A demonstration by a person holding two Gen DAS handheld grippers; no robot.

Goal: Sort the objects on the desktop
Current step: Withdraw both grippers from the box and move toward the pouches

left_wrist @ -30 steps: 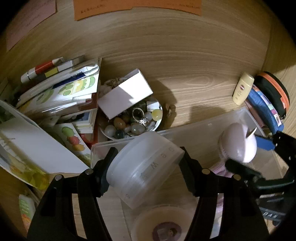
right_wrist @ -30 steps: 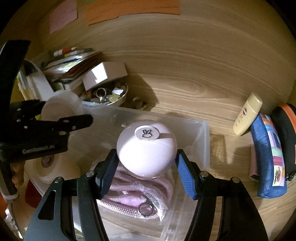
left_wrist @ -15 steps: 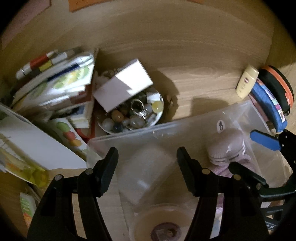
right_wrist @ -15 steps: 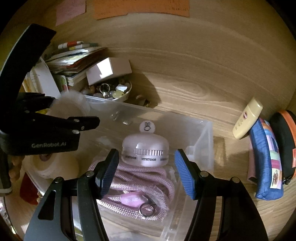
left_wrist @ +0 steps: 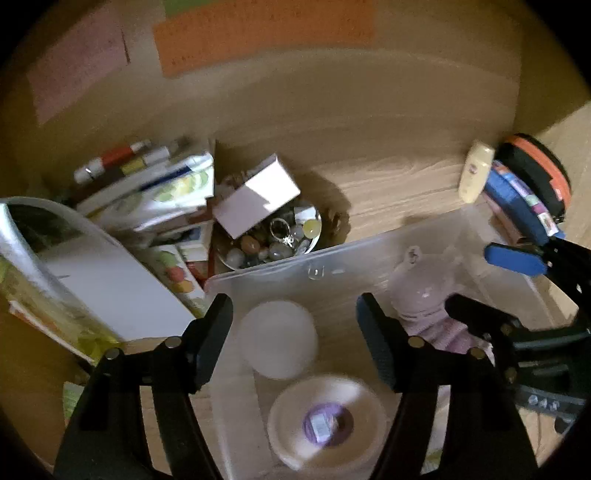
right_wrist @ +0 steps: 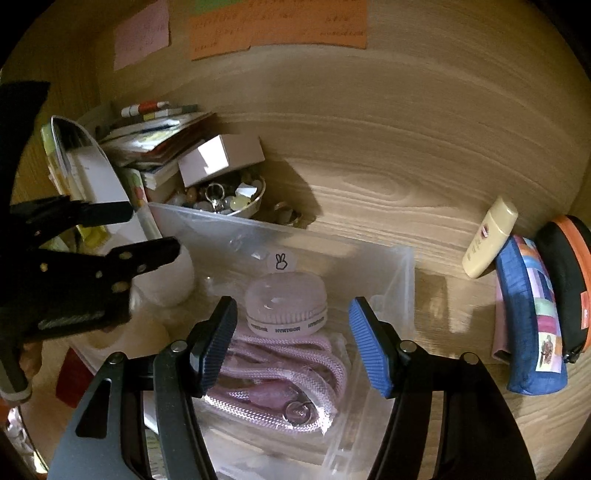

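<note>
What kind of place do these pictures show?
Probably a home desk or study corner: a wooden desktop with sticky notes on the wall behind, a stack of booklets, and pencil cases beside a clear storage bin.

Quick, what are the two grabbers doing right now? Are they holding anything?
Left gripper: opening, holding nothing; the white tub sits loose in the clear box.
Right gripper: open, holding nothing, above the pink brush.

Your wooden desk [right_wrist: 388, 155] carries a clear bin [right_wrist: 402, 266] near you, a booklet stack [right_wrist: 155, 136] and bowl [right_wrist: 256, 206] far left, and a bottle [right_wrist: 489, 238] and pouches [right_wrist: 532, 314] right.
</note>
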